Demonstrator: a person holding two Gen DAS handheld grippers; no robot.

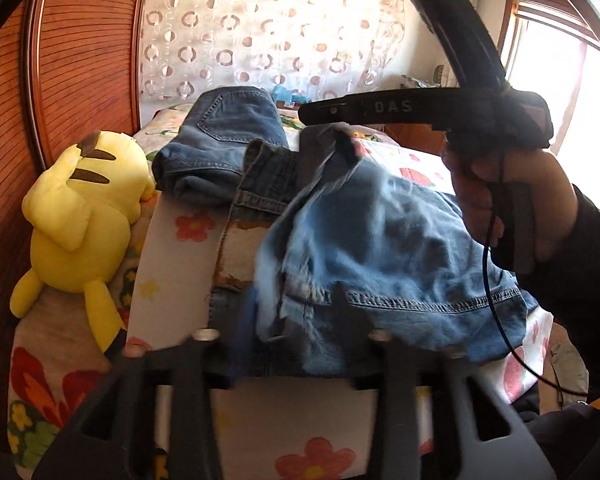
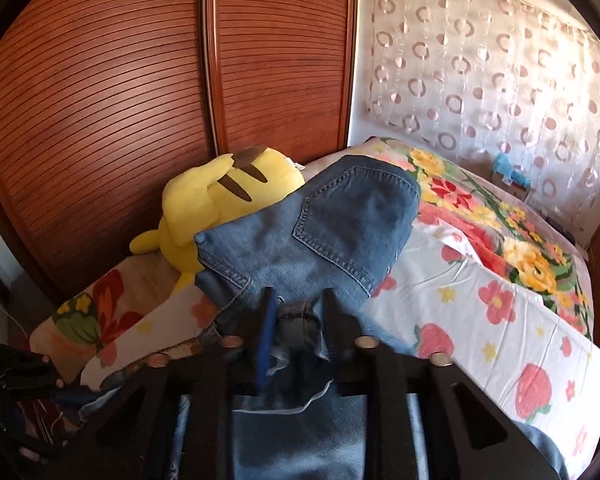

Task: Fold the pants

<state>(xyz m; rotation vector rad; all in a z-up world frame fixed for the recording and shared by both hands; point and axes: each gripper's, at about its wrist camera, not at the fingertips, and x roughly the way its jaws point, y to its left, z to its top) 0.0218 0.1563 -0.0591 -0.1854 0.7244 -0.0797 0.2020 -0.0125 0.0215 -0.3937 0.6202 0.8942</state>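
A pair of light blue jeans [image 1: 380, 240] is lifted over the flowered bed [image 1: 180, 248]. My left gripper [image 1: 296, 300] is shut on a bunched hem of the jeans close to the lens. My right gripper [image 2: 298, 308] is shut on another bunch of the same denim [image 2: 296, 328]; from the left wrist view it reaches in from the right [image 1: 342, 136], pinching cloth higher up. A second, darker pair of jeans [image 2: 320, 224] lies folded on the bed behind, also in the left wrist view [image 1: 224, 136].
A yellow plush toy [image 1: 80, 224] lies at the bed's left edge against a slatted wooden wardrobe [image 2: 140, 100]. A patterned curtain [image 2: 480, 80] hangs behind the bed. A bright window [image 1: 560, 80] is at the right.
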